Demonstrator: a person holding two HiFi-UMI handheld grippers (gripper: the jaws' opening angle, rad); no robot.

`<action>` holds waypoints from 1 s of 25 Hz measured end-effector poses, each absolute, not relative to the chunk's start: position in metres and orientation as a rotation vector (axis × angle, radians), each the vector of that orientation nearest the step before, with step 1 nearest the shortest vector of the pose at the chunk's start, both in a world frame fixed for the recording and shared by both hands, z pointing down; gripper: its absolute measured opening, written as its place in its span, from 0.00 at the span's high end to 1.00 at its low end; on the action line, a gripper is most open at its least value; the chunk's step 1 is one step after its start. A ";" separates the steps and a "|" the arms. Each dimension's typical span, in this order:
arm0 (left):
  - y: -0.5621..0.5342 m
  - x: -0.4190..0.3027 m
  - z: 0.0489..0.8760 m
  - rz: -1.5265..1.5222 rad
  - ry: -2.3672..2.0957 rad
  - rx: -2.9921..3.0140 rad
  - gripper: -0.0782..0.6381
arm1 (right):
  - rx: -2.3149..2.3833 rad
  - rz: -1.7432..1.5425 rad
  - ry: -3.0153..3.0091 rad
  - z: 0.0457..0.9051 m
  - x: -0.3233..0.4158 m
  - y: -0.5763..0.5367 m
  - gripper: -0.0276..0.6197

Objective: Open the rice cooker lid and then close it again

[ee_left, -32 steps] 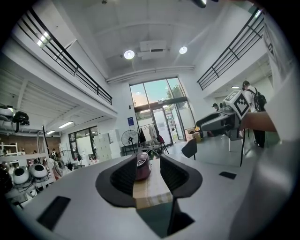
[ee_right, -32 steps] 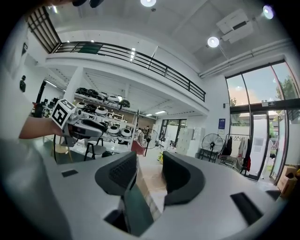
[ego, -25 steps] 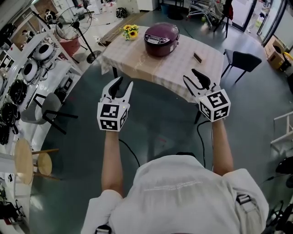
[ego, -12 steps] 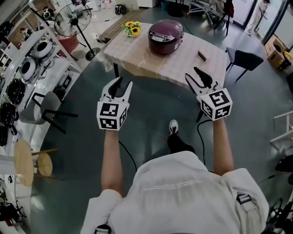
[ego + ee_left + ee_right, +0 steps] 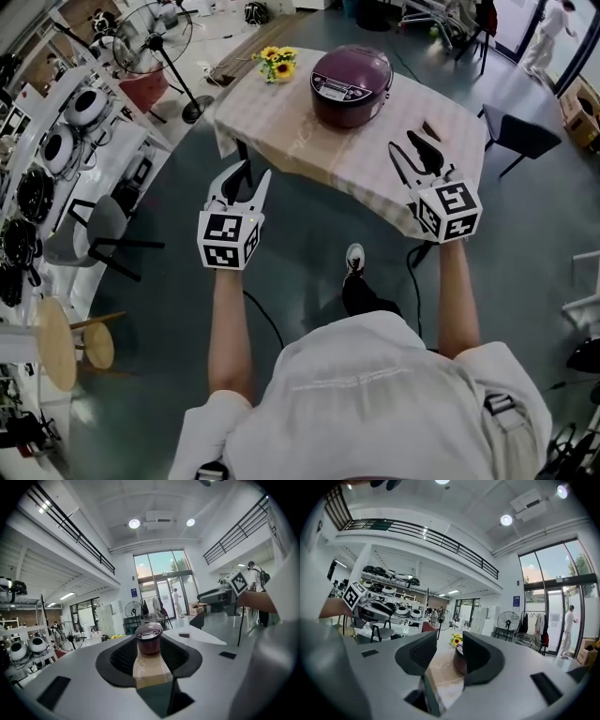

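A dark purple rice cooker (image 5: 351,84) with its lid down stands on a table under a checked cloth (image 5: 281,122). In the head view my left gripper (image 5: 248,174) hangs open over the floor, short of the table's near-left edge. My right gripper (image 5: 413,146) is open over the table's near-right edge, a little to the right of the cooker. In the left gripper view the cooker (image 5: 149,639) shows far off between the parted jaws of the left gripper (image 5: 150,654). In the right gripper view the cooker (image 5: 460,660) is half hidden behind one jaw of the right gripper (image 5: 449,656). Neither gripper holds anything.
Sunflowers (image 5: 277,64) lie at the table's far-left corner and a small dark object (image 5: 430,130) near its right edge. A black chair (image 5: 525,136) stands right of the table. A standing fan (image 5: 150,37), shelves of cookers (image 5: 56,141), a grey chair (image 5: 103,230) and a stool (image 5: 56,342) line the left.
Both grippers have moved forward toward the table, and the table and cooker now sit nearer. The right gripper has come over the table's edge. The jaws look unchanged.
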State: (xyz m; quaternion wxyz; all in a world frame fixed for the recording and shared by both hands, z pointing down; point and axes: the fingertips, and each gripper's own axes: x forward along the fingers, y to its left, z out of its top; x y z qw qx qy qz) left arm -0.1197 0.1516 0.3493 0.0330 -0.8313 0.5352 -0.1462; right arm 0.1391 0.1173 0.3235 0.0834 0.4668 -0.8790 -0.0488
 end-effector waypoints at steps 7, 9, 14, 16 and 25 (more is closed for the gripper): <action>0.035 -0.106 0.344 -0.462 1.673 -2.559 0.66 | 1.336 -0.094 -2.610 0.333 0.150 -0.001 0.63; 0.003 -0.103 0.345 -0.455 1.693 -2.559 0.66 | 1.310 -0.081 -2.606 0.340 0.152 -0.031 0.63; -0.059 -0.093 0.345 -0.360 1.728 -2.607 0.67 | 1.244 -0.050 -2.599 0.354 0.159 -0.089 0.62; -0.079 -0.090 0.345 -0.362 1.736 -2.609 0.67 | 1.227 -0.041 -2.607 0.355 0.159 -0.109 0.62; -0.134 -0.088 0.349 -0.284 1.798 -2.606 0.82 | 1.117 -0.015 -2.626 0.373 0.152 -0.171 0.62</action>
